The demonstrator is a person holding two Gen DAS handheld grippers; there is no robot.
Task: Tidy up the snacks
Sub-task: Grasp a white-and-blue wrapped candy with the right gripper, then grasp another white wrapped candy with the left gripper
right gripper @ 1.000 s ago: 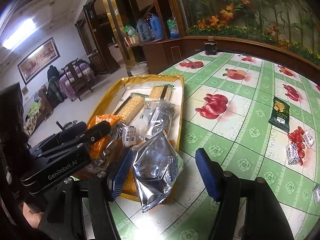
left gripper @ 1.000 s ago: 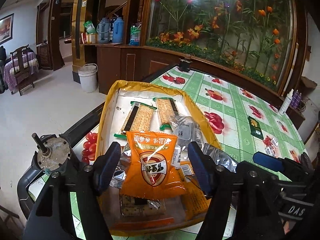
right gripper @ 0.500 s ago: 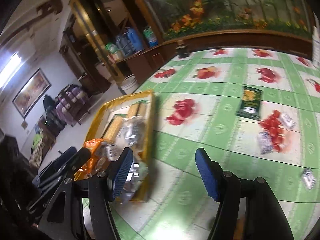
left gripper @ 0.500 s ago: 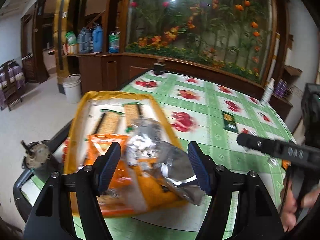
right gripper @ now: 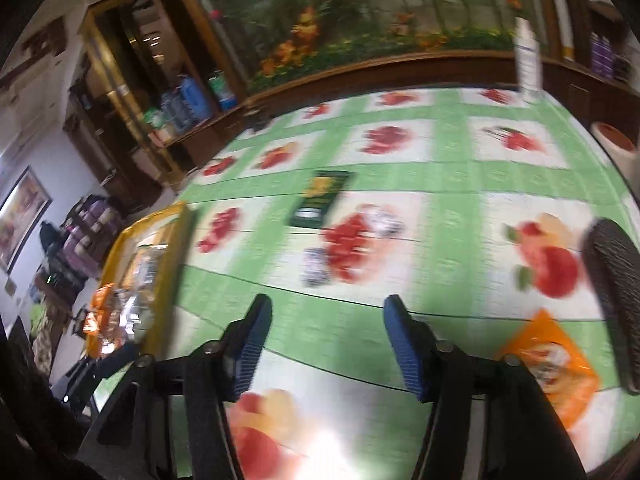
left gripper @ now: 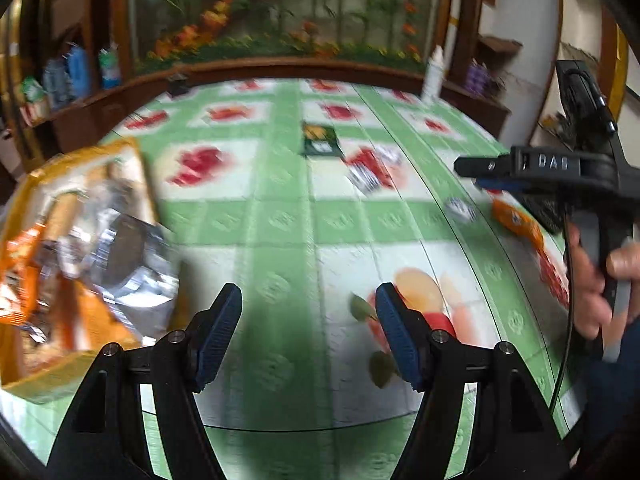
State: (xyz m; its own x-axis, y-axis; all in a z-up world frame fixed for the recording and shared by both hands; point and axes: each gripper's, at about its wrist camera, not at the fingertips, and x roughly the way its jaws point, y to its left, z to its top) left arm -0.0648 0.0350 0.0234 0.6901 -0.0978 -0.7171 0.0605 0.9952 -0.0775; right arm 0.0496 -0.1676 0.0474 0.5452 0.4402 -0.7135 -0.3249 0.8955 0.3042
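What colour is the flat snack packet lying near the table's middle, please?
Dark green packet with yellow print; clearest in the right wrist view.

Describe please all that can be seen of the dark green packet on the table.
The dark green packet is a small flat rectangular pouch, apparently glossy plastic. It has a yellow picture on its upper part and a white label near the lower end; blur hides any print. It lies flat on the green checked tablecloth, half on a green stripe, alone, with no gripper near it. Small wrapped snacks lie close but apart from it. The left wrist view also shows it.
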